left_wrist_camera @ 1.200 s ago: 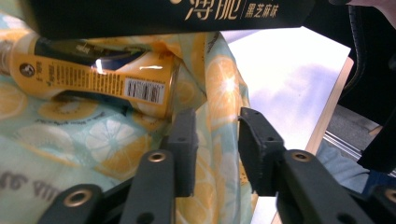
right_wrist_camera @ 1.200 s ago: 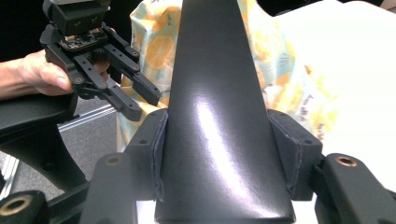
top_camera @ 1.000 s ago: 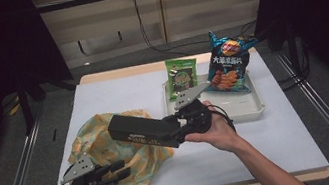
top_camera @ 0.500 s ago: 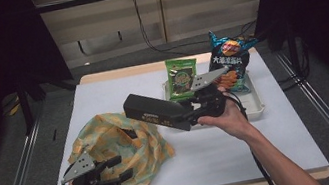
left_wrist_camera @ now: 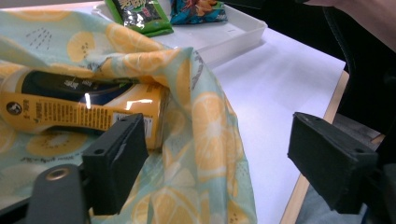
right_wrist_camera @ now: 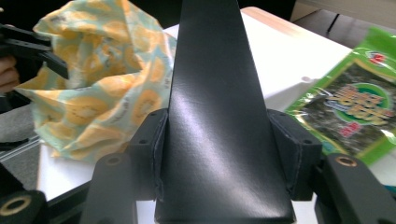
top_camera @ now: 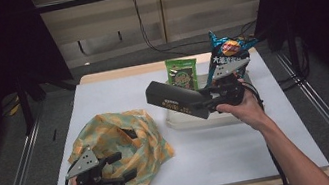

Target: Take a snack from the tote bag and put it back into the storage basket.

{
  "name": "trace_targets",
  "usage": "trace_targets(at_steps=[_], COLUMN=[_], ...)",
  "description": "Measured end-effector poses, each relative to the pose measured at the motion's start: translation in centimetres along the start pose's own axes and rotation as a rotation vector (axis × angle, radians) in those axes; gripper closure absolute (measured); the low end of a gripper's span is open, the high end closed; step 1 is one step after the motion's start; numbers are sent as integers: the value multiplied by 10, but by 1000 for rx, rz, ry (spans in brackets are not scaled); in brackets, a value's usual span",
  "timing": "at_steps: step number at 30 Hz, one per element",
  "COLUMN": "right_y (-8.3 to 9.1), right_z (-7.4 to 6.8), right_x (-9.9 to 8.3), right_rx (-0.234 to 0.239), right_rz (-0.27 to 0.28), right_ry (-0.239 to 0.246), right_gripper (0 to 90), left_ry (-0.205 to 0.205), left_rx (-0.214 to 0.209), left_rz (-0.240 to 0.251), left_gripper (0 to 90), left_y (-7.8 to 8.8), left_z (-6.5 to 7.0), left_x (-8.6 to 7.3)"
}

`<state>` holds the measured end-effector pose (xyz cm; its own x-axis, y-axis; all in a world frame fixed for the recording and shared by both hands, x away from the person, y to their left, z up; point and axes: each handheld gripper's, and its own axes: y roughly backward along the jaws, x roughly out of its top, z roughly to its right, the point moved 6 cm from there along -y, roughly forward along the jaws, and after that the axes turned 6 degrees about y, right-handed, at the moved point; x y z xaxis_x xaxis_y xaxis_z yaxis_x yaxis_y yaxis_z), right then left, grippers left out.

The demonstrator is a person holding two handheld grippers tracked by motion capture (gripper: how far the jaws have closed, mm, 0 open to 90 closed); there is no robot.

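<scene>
A cloth bag (top_camera: 127, 137) printed with orange slices lies at the table's front left. Inside it I see a yellow and dark packet (left_wrist_camera: 79, 107). My left gripper (top_camera: 114, 168) rests at the bag's near edge; its jaws have just been opening and now stand wide, with loose cloth (left_wrist_camera: 205, 135) between them but not pinched. My right gripper (top_camera: 207, 103) is shut on one end of a long black box (top_camera: 176, 99), held level above the white tray (top_camera: 185, 122). The box (right_wrist_camera: 210, 93) sits clamped between both pads in the right gripper view.
A green snack packet (top_camera: 182, 74) and a blue chip bag (top_camera: 227, 56) stand at the tray's far side. The white table (top_camera: 112, 96) ends at a wooden edge near the person. The left gripper (right_wrist_camera: 42, 51) shows beyond the bag (right_wrist_camera: 102, 84) in the right gripper view.
My right gripper has carried the black box to the right, away from the bag and over the tray. The left jaws have spread apart at the bag's edge.
</scene>
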<state>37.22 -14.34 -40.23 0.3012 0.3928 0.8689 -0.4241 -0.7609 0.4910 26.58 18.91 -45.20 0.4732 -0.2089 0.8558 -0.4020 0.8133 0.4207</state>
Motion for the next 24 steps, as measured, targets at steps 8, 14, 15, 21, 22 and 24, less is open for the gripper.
trace_targets(at_steps=[8, 14, 15, 21, 22, 24], right_y=[10, 16, 17, 17, 16, 14], right_z=[18, 31, 33, 41, 42, 43], right_x=[-9, -23, -27, -38, -39, -41], right_rx=[-36, -59, -61, -70, -68, -65], right_rz=[-49, -66, -67, -91, -94, -101], right_ry=[12, -10, -12, -21, -23, -22], right_gripper=[432, 432, 432, 432, 432, 432], left_ry=[8, -23, -25, -3, 0, 7], left_rx=[33, 35, 50, 66, 81, 86], left_rz=[14, 60, 65, 86, 87, 91], left_gripper=[119, 75, 75, 61, 59, 55], left_y=[0, 2, 4, 8, 10, 11], left_z=[-8, -4, -4, -9, -10, -12], left_x=[8, 4, 3, 3, 3, 2])
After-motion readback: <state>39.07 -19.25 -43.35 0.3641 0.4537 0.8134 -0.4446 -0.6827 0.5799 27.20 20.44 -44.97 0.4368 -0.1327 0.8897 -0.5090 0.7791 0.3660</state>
